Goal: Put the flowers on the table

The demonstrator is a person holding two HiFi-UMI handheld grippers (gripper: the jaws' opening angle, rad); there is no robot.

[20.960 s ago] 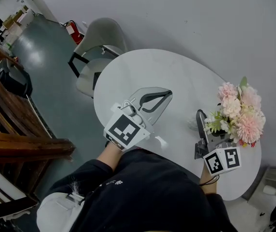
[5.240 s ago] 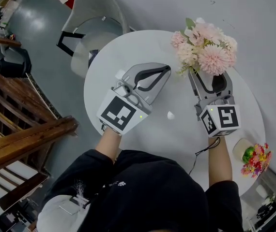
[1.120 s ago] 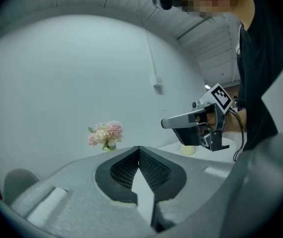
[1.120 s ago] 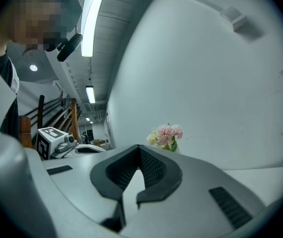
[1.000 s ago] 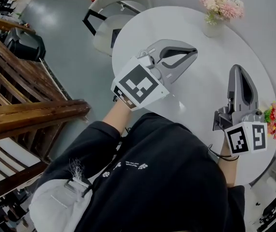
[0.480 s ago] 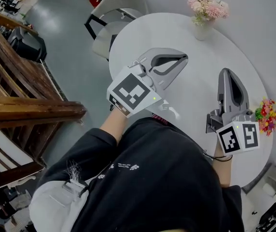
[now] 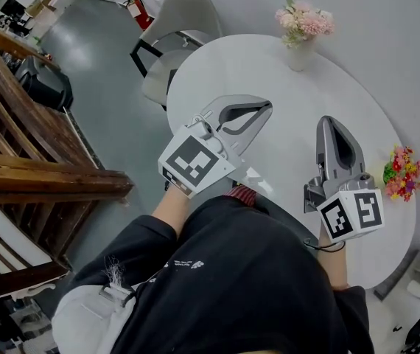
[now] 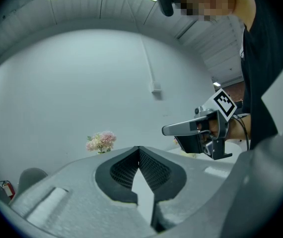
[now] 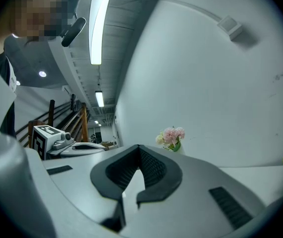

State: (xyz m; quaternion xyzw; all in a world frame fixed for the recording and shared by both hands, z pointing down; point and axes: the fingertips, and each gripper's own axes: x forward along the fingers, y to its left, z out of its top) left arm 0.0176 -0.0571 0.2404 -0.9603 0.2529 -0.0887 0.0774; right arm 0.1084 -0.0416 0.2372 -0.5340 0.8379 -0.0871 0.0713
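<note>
The pink flowers [image 7: 303, 22] stand upright at the counter's [image 7: 269, 65] far edge. The left tool [image 7: 263, 109] and the right tool [image 7: 329, 124], both closed and empty, hang well short of them; pulling away should avoid the bright bouquet [image 7: 400, 174] at the right edge

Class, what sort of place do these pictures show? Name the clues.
Probably a lounge or café corner of a large building: a round white table beside a grey chair, with a wooden railing nearby.

Pink flowers [image 7: 303, 22] stand upright in a white vase at the round table's [image 7: 269, 72] far edge.
</note>
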